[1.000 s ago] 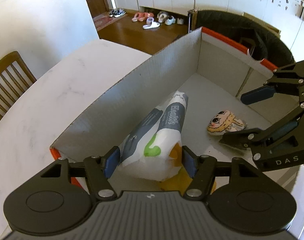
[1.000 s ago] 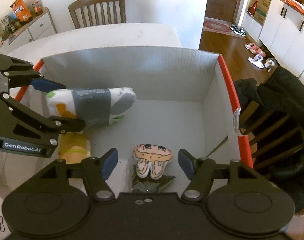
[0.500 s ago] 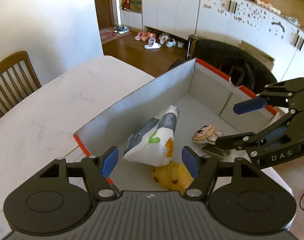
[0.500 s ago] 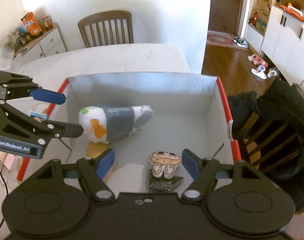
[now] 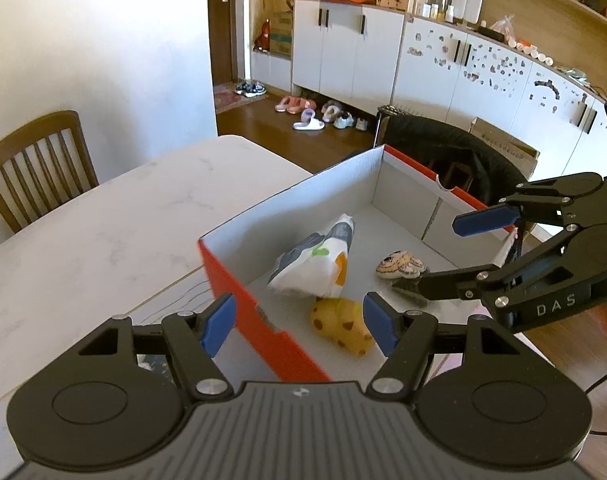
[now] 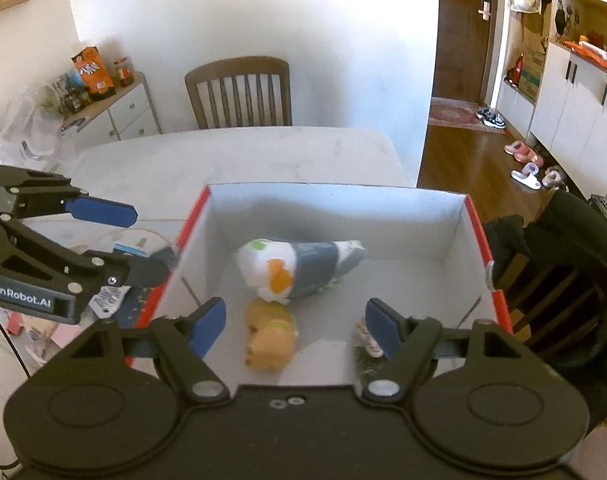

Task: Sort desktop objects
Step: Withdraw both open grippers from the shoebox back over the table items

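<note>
An open box with red outer walls stands on the white table. Inside lie a white and grey packet with orange and green marks, a yellow spotted plush toy and a small cartoon-face item, half hidden by a finger in the right wrist view. My left gripper is open and empty above the box's near left wall. My right gripper is open and empty above the box's right side.
Several small packets and a cable lie on the table left of the box. A wooden chair stands at the table's far side. A chair draped with a black coat stands right of the box.
Both grippers have risen and pulled back from the box. The left one has let go of the white and grey packet, which now lies in the box on the plush toy.
</note>
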